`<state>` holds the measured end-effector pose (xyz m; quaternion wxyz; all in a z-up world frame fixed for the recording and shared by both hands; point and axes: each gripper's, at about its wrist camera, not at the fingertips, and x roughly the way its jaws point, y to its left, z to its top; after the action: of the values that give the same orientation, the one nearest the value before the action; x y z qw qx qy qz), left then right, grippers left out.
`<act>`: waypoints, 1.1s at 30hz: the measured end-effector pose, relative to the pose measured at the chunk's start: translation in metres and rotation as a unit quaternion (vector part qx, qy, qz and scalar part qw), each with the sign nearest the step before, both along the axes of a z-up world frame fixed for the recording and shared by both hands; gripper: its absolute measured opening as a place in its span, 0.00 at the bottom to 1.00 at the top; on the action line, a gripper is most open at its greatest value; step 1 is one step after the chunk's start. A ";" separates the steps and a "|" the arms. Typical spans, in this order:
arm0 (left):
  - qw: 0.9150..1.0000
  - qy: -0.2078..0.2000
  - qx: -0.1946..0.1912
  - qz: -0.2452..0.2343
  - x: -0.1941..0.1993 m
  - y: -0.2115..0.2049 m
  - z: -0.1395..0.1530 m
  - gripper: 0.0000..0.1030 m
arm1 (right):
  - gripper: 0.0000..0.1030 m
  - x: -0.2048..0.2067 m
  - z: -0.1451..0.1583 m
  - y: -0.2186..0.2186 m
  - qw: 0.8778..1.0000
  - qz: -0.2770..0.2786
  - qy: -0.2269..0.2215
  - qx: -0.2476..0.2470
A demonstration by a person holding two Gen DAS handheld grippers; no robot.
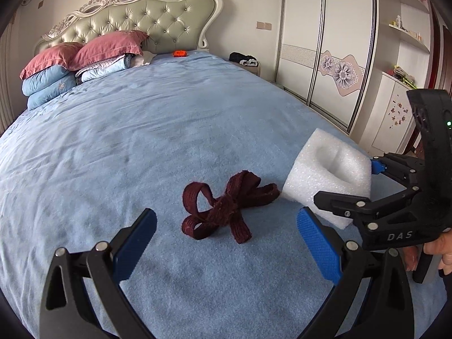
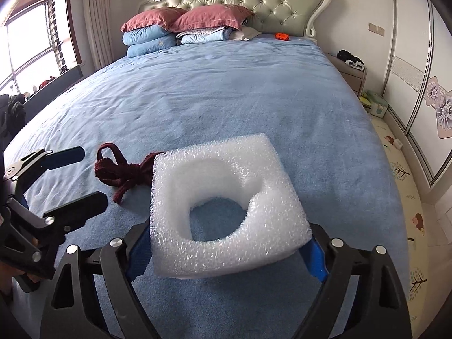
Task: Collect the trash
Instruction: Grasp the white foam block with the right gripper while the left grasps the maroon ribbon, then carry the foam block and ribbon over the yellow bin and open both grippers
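A white foam block (image 2: 226, 197) with a round hole lies on the blue bedspread (image 2: 226, 99), and my right gripper (image 2: 227, 257) is shut on it, a blue pad against each side. In the left wrist view the same foam block (image 1: 330, 175) sits at the right with the right gripper (image 1: 347, 182) around it. A dark red knitted strap (image 1: 226, 206), tied in a loose bow, lies flat just beyond my left gripper (image 1: 228, 243), which stands open with nothing between its fingers. From the right wrist view the strap (image 2: 118, 169) touches the foam's left edge, with the left gripper (image 2: 93, 175) beside it.
Pink pillows (image 2: 186, 18) and folded blue quilts (image 2: 149, 42) are stacked at the headboard, with a small orange object (image 2: 282, 36) nearby. A wardrobe (image 1: 333, 56) runs along the right wall. A nightstand (image 2: 349, 69) carries dark clothes. A patterned floor mat (image 2: 406, 197) lies beside the bed.
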<state>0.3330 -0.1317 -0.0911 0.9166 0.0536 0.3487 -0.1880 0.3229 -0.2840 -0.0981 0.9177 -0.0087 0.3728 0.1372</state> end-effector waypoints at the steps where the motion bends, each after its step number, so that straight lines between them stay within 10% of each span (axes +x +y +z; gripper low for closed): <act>1: 1.000 0.006 0.001 0.000 0.004 -0.002 -0.002 0.96 | 0.81 -0.001 0.003 -0.003 1.000 -0.001 -0.003 0.005; 8: 0.999 0.049 -0.011 0.008 0.038 -0.010 -0.012 0.92 | 0.81 -0.003 0.015 -0.012 1.000 -0.006 -0.012 0.023; 11: 0.995 0.095 -0.017 -0.003 0.051 -0.014 -0.025 0.41 | 0.81 -0.005 0.013 -0.013 1.000 -0.002 -0.010 0.030; 15: 0.995 0.090 -0.044 -0.025 0.043 -0.010 -0.021 0.22 | 0.81 -0.007 0.013 -0.013 0.999 0.006 -0.005 0.041; 33: 0.986 0.029 -0.109 -0.120 -0.091 -0.020 0.042 0.21 | 0.81 -0.133 0.059 -0.051 0.997 0.010 -0.060 0.046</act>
<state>0.2416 -0.1516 -0.0487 0.8773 -0.0106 0.3436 -0.3348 0.1894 -0.3348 -0.0387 0.9363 0.0218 0.3103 0.1628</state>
